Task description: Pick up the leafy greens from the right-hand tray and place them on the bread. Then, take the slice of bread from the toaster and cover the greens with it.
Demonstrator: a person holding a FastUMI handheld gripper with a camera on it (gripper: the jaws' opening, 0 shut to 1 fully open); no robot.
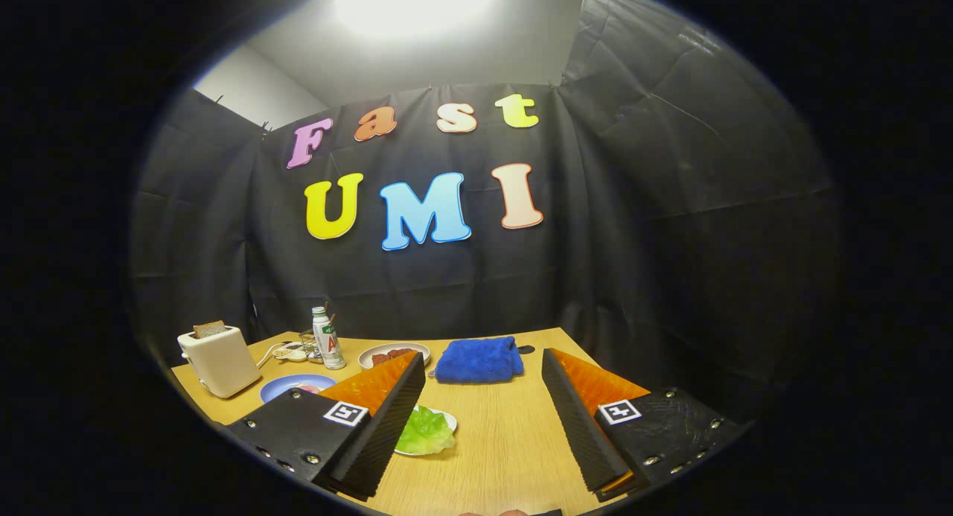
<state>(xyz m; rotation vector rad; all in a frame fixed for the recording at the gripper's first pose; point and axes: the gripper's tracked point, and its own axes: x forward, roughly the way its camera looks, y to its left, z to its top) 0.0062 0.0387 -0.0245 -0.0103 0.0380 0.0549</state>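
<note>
The leafy greens lie on a small white tray on the worktop, partly hidden behind the left finger, at about ten o'clock from the claw. The claw stands wide and empty. Toaster with bread slice sits farther off at ten o'clock.

Tool: two wedge-shaped fingers with ribbed inner faces and diamond-textured upper faces. Each finger is mounted on a dark plate fastened with small silver screws. One square black-and-white marker sits on each plate.
</note>
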